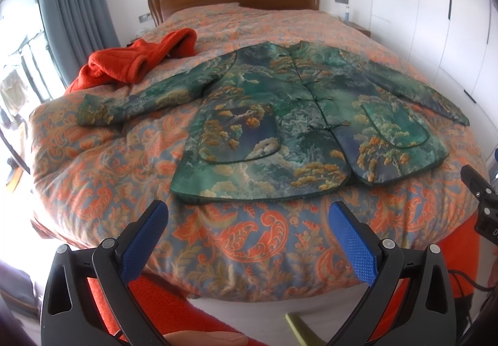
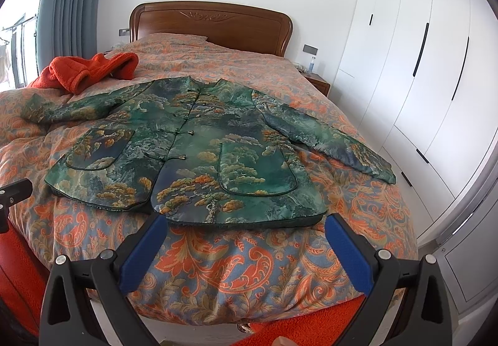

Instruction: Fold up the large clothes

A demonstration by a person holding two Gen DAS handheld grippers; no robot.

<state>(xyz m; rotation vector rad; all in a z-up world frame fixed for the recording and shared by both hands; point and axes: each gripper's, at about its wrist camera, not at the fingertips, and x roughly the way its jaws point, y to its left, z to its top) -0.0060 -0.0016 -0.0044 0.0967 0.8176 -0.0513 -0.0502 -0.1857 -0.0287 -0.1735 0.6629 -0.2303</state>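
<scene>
A green padded jacket [image 1: 280,115] [image 2: 193,147] printed with trees and clouds lies flat and face up on the bed, buttoned, both sleeves spread out to the sides. Its hem faces me. My left gripper [image 1: 249,215] hangs open in front of the bed's foot, just short of the hem, with nothing between its blue pads. My right gripper [image 2: 246,229] is open too, its tips level with the hem's right half, holding nothing. The right gripper's black body [image 1: 482,199] shows at the right edge of the left wrist view.
An orange paisley quilt [image 1: 124,165] [image 2: 218,268] covers the bed. A red fleece garment [image 1: 133,63] [image 2: 84,69] lies bunched at the far left. White wardrobes [image 2: 404,72] stand on the right, a wooden headboard [image 2: 211,25] at the back, grey curtains [image 1: 71,3] on the left.
</scene>
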